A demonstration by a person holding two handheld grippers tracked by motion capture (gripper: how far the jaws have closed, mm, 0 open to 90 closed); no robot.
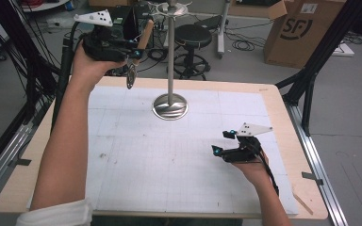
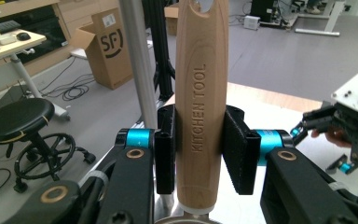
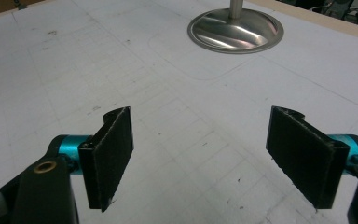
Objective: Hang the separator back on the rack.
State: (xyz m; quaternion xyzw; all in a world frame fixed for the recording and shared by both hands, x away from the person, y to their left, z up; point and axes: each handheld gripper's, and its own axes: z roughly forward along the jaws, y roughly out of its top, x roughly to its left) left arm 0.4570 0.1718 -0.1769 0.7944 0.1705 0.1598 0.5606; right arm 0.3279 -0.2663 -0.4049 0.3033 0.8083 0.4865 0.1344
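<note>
My left gripper [image 1: 135, 48] is raised above the table's far left corner, shut on the wooden handle [image 1: 145, 34] of a kitchen tool. The tool's metal end [image 1: 131, 76] hangs below it. In the left gripper view the handle [image 2: 200, 93], stamped "KITCHEN TOOL", stands upright between the pads [image 2: 237, 149], with the stand's pole [image 2: 139, 65] just behind. The metal stand [image 1: 170, 106] has a round base on the mat and a hook ring at its top [image 1: 171, 7]. My right gripper [image 1: 221, 142] rests low over the mat at the right, open and holding nothing [image 3: 200, 154].
A white gridded mat [image 1: 169, 160] covers the wooden table [image 1: 287, 141]. Beyond the far edge stand a black stool [image 1: 193, 37] and a cardboard box [image 1: 301, 28]. Black frame legs and cables flank both sides. The stand's base [image 3: 235, 30] lies ahead of the right gripper.
</note>
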